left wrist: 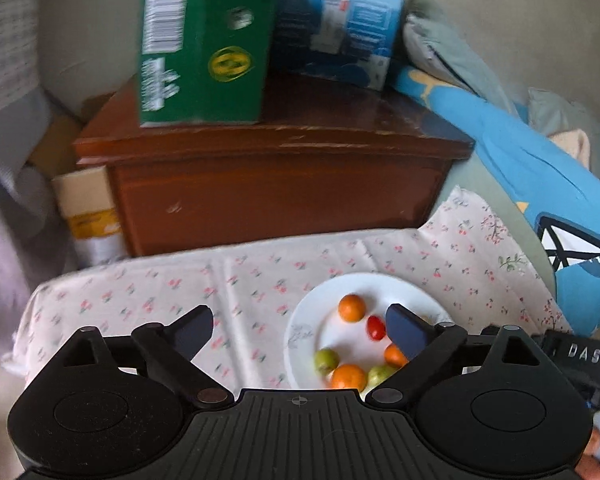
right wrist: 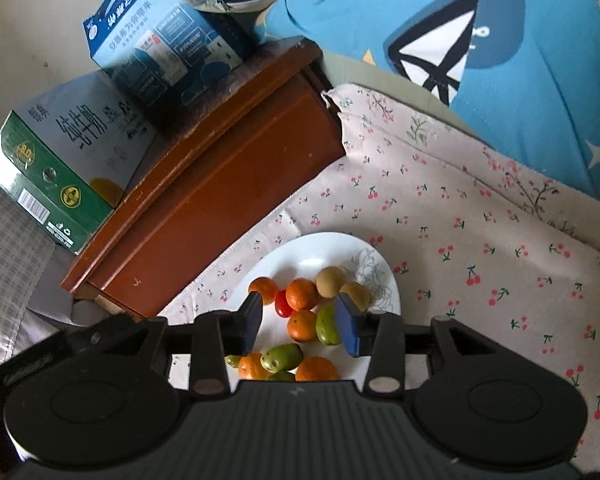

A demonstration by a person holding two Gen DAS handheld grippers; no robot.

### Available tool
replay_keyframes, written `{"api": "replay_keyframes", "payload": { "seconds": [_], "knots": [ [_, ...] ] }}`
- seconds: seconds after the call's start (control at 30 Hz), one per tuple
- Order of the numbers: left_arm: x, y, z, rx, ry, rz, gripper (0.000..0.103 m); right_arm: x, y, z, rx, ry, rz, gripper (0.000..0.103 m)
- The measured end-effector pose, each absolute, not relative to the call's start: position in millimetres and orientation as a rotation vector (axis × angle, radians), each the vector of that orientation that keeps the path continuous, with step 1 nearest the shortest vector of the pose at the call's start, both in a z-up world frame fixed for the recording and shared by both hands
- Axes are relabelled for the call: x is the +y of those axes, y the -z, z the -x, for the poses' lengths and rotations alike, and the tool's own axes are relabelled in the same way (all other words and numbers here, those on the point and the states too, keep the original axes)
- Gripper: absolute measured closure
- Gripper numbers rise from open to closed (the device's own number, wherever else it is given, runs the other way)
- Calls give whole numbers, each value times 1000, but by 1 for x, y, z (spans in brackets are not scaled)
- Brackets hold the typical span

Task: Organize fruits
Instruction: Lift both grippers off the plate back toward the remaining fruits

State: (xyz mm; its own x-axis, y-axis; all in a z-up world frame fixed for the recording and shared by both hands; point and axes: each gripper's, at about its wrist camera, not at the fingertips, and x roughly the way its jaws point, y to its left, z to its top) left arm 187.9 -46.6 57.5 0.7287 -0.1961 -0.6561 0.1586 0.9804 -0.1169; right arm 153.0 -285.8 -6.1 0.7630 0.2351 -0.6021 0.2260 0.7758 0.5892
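Observation:
A white plate [left wrist: 380,284] [right wrist: 320,248] sits on a cherry-print cloth [left wrist: 172,288] [right wrist: 480,240]. On it lie several small oranges [left wrist: 352,308] [right wrist: 302,293], a red cherry tomato [left wrist: 376,327] [right wrist: 283,304], green fruits [left wrist: 326,360] [right wrist: 327,324] and a brownish round fruit [right wrist: 330,280]. My left gripper [left wrist: 300,320] hangs over the plate's left side, open wide and empty. My right gripper [right wrist: 299,314] hovers over the pile, open. An orange and a green fruit show below the gap, and its pads do not press on them.
Behind the cloth stands a brown wooden cabinet [left wrist: 276,184] [right wrist: 220,200] with a green carton [left wrist: 204,40] [right wrist: 60,184] and a blue carton [left wrist: 340,20] [right wrist: 160,40] on top. A blue cushion [left wrist: 540,184] [right wrist: 520,60] lies at the right. Boxes [left wrist: 88,208] are stacked left of the cabinet.

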Motion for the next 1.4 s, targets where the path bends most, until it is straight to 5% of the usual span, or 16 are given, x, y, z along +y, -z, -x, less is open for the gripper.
{"api": "replay_keyframes", "payload": {
  "seconds": [1.4],
  "knots": [
    [9,-5,-128,892,57,-67,8,-192,36,-130,887,-289,-429,59]
  ]
}}
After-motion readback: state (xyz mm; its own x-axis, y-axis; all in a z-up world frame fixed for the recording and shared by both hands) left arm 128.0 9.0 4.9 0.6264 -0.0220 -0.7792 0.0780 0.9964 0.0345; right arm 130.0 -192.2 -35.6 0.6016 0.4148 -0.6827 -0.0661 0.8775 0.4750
